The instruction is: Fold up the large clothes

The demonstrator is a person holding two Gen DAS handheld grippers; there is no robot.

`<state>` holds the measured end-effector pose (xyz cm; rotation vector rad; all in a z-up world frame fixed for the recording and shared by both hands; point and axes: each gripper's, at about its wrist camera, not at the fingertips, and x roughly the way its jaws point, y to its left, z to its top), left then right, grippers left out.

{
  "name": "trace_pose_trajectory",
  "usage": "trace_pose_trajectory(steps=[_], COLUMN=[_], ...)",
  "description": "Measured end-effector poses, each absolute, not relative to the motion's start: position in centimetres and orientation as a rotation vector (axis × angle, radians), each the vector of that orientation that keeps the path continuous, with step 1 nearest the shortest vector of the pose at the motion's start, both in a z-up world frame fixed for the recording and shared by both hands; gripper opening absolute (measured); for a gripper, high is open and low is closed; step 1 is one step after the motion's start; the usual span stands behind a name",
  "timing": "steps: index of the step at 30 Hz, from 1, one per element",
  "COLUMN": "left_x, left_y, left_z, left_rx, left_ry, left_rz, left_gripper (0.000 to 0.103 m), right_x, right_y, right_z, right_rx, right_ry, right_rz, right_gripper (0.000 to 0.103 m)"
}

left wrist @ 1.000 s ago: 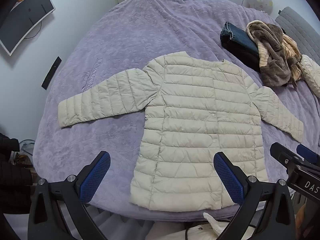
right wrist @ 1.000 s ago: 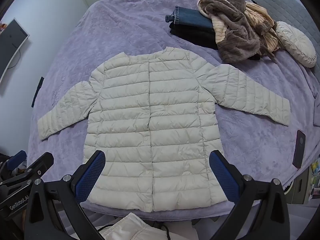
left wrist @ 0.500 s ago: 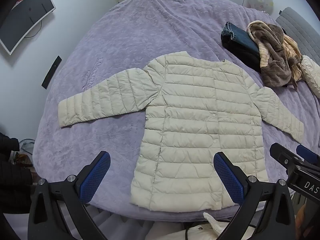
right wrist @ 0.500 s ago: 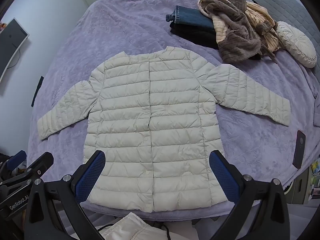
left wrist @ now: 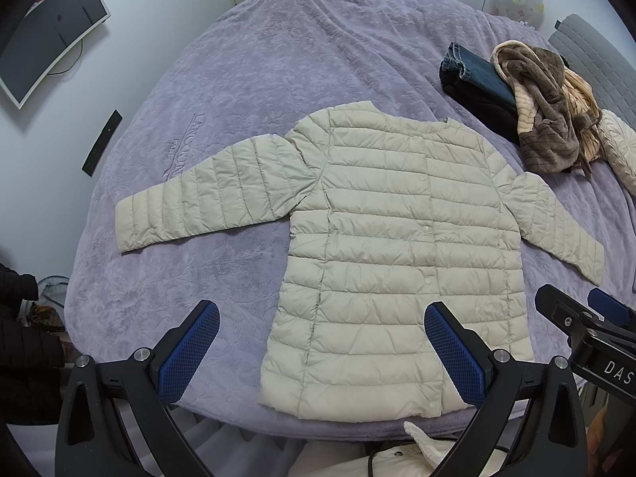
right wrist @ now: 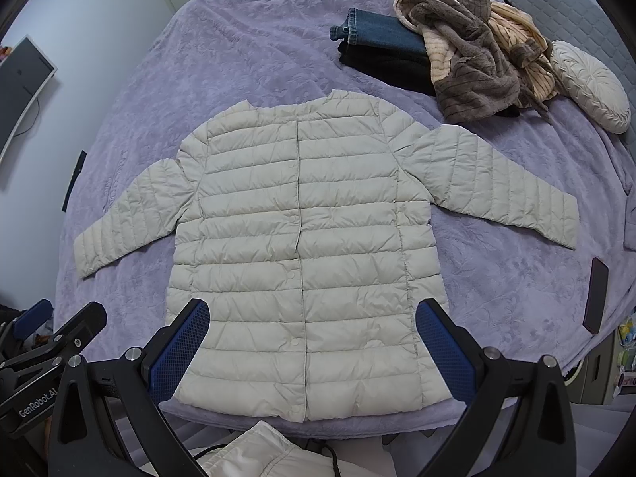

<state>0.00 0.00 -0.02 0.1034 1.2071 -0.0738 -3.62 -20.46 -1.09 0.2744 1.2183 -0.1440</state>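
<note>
Hovering above the near edge of the bed point(left wrist: 246, 79), both tongs spread wide and pinching nothing — left tongs point(left wrist: 320, 351) with blue pads either side of the jacket's lower left quarter, right tongs point(right wrist: 312, 348) straddling the hem at its middle. Lying flat ahead of both tongs, front up and snapped shut, the pale quilted jacket point(right wrist: 302, 246), hem nearest, collar farthest, sleeves stretched out to either side; laid out this way, probably, so that each sleeve can be brought across the body before the hem is doubled up toward the collar. No fold begun as yet, by the look of it. Beyond the jacket and off to the right of the tongs, folded jeans point(right wrist: 381, 33) on a dark folded garment, with a brown and cream fleece heap point(right wrist: 473, 51) tumbled against them and a round pleated cushion point(right wrist: 592, 83) farther right — likely set apart to keep the folding area free. A dark phone point(right wrist: 596, 294) resting near the bed's right edge. Pressed into the purple cover, left of the jacket's shoulder, lettering beginning "LANCO", the rest not readable. Printed on the tongs' bodies: "GenRobot.AI" on one, "DAS" on the other, cut off at the frame.
</note>
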Motion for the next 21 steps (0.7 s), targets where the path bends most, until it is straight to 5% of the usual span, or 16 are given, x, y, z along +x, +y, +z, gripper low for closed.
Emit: trace_pose_trajectory(steps=[21], left_x=[0.00], left_y=[0.00], left_z=[-0.02], left_rx=[0.102], left_ry=[1.209], left_rz=[-0.075], left_gripper=[0.103], right_x=[-3.53], right_y=[-20.13], right_z=[-1.35], right_rx=[0.278], right_ry=[1.225], right_rz=[-0.145], right_gripper=[0.103])
